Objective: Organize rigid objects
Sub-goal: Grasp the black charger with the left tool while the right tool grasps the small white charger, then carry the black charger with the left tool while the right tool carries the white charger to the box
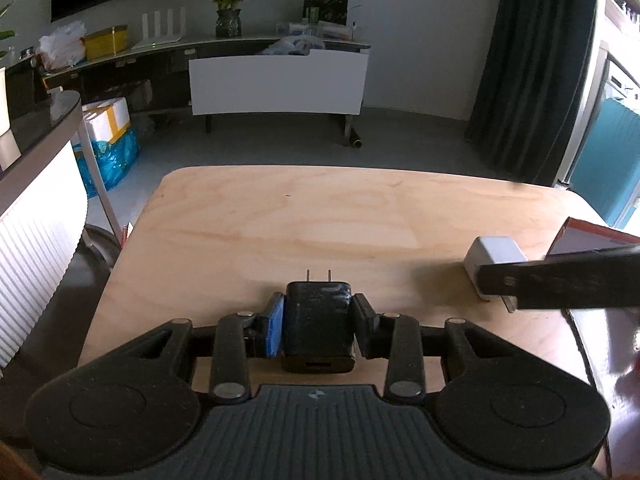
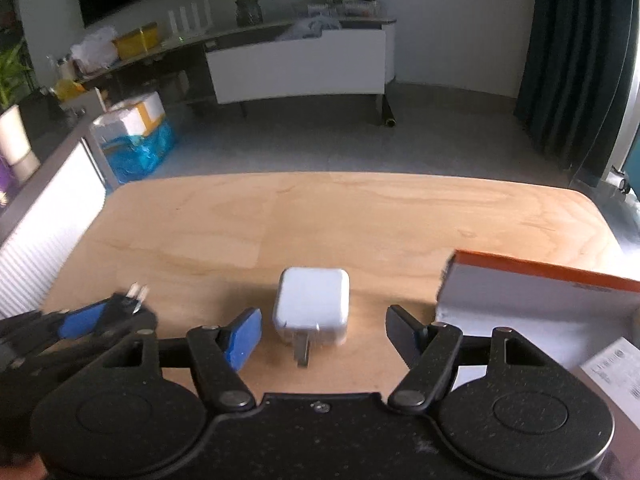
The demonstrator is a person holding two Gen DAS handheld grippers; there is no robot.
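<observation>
My left gripper (image 1: 318, 320) is shut on a black plug charger (image 1: 319, 322), prongs pointing away, just above the wooden table (image 1: 320, 216). It also shows at the left of the right wrist view (image 2: 120, 312). My right gripper (image 2: 324, 336) is open, its fingers on either side of a white plug charger (image 2: 312, 304) that lies on the table (image 2: 320, 220), prongs toward me. The white charger also shows in the left wrist view (image 1: 494, 258), partly behind a right finger (image 1: 560, 280).
An open box with an orange edge (image 2: 532, 292) stands on the table at the right, close to my right finger; it also shows in the left wrist view (image 1: 588, 240). A small white carton (image 2: 616, 368) lies at the far right. The table's far edge drops to the floor.
</observation>
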